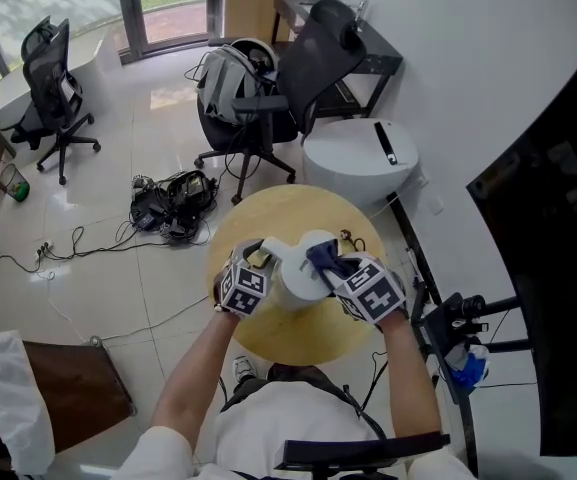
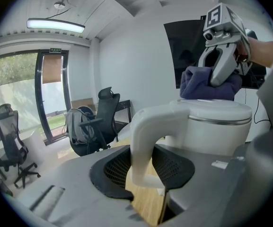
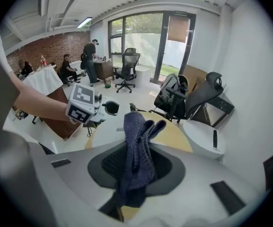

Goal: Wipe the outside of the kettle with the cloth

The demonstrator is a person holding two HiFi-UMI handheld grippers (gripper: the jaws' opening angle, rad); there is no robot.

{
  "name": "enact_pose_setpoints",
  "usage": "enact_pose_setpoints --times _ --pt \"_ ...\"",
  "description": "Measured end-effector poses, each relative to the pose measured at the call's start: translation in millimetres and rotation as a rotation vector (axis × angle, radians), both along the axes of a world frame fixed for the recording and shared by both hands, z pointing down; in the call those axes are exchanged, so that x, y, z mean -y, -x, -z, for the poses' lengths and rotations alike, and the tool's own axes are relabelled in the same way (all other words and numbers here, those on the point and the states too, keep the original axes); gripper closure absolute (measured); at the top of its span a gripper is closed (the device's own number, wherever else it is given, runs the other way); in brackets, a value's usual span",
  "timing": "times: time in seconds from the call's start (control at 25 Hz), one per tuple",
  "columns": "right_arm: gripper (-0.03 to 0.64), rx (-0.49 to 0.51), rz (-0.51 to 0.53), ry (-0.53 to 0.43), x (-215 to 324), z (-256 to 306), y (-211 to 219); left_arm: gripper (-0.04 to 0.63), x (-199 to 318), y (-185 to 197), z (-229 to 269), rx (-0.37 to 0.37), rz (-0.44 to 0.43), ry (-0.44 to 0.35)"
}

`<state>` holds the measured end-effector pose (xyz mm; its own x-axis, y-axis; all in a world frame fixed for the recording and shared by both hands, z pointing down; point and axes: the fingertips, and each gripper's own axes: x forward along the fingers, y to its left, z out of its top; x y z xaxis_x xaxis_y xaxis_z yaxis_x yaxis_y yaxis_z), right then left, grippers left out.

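Round wood surface (image 1: 268,211) mid-room, white kettle (image 1: 303,276) upright on it, approx centre. L tool (image 1: 261,260) is clenched on the kettle's handle (image 2: 143,141) from the left. R tool (image 1: 340,268) is over the lid, clamped on a dark blue cloth (image 3: 138,157), w/ cloth bunched against the kettle's top.

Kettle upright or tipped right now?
Upright. The kettle stands on the round table, lid level on top; the left gripper is shut on its handle.
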<state>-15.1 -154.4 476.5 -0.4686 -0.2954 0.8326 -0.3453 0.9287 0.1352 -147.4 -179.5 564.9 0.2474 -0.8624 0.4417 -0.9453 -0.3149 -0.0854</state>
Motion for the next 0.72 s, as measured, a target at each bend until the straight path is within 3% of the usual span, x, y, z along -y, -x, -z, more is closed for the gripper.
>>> enact_pose_setpoints --times 0.24,0.52,0.6,0.72 --pt "0.518 0.056 0.042 -0.030 -13.6 7.8 35.7 0.443 -0.4 1.3 -0.1 0.000 0.009 0.001" --pt "0.518 0.359 -0.052 0.136 -87.1 39.0 25.7 0.443 -2.1 1.7 0.5 -0.006 0.009 0.000" --pt "0.518 0.376 -0.084 0.136 -103.2 30.2 23.8 0.443 -2.7 2.2 0.7 -0.008 0.009 0.000" --pt "0.518 0.309 -0.094 0.067 -109.2 8.5 19.9 0.443 -3.8 2.7 0.9 -0.005 0.001 0.003"
